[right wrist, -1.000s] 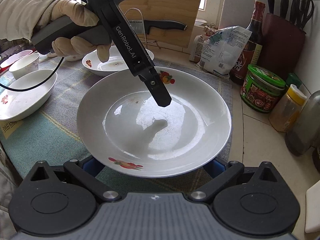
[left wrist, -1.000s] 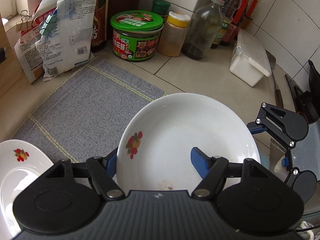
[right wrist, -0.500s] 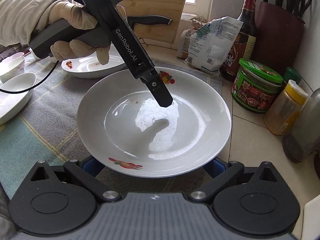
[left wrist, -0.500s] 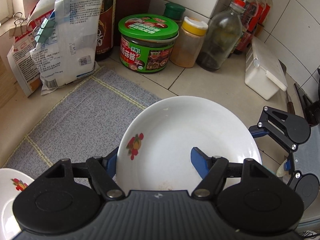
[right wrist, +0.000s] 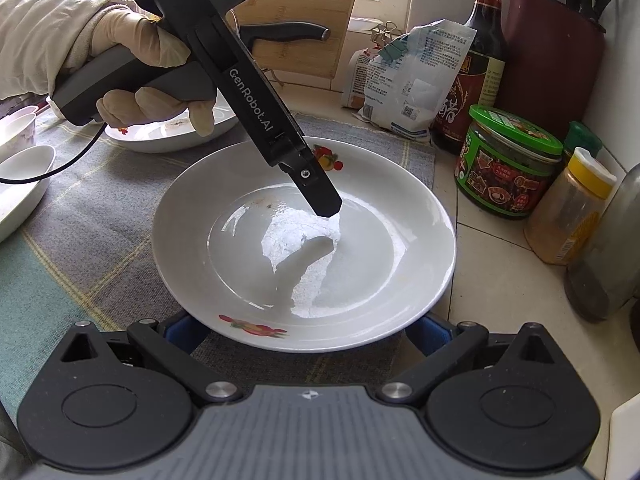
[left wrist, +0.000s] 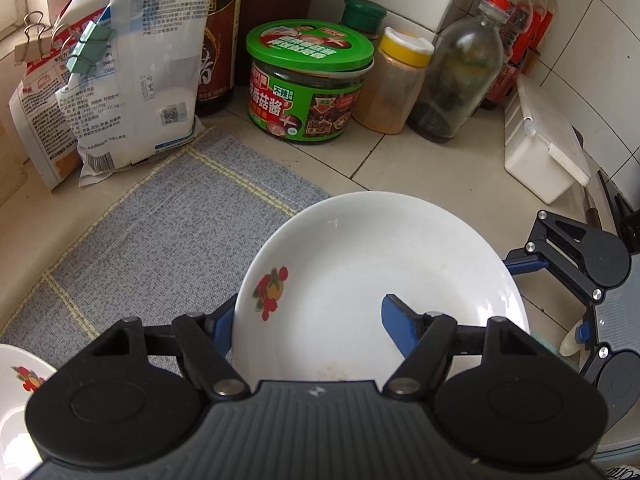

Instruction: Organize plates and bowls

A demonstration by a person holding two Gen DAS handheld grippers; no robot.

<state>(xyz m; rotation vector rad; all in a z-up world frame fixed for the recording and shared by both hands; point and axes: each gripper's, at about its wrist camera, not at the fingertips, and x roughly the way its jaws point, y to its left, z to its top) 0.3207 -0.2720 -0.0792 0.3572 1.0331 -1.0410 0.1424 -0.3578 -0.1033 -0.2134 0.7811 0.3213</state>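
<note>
A white plate with fruit prints (left wrist: 372, 280) (right wrist: 304, 248) hangs above the grey cloth mat (left wrist: 160, 248) near the counter's tiled corner. My left gripper (left wrist: 308, 320) is shut on its rim: one blue finger is inside the plate (left wrist: 396, 328), the other under the rim. In the right wrist view the left gripper (right wrist: 316, 188) reaches into the plate from above. My right gripper (right wrist: 308, 332) is open, its blue fingers (right wrist: 430, 334) under the plate's near edge on either side. A second fruit-print plate (right wrist: 168, 132) (left wrist: 16, 392) sits on the mat behind.
A green-lidded jar (left wrist: 308, 88), a yellow-capped spice jar (left wrist: 396, 84), bottles (left wrist: 460, 76), clipped bags (left wrist: 132, 64) and a white box (left wrist: 544, 148) line the wall. White bowls (right wrist: 20, 184) stand at the left. A cutting board (right wrist: 300, 12) and knife block (right wrist: 552, 52) stand behind.
Both grippers and the plate have moved toward the jars in the corner. The second plate has slid out to the left of both views.
</note>
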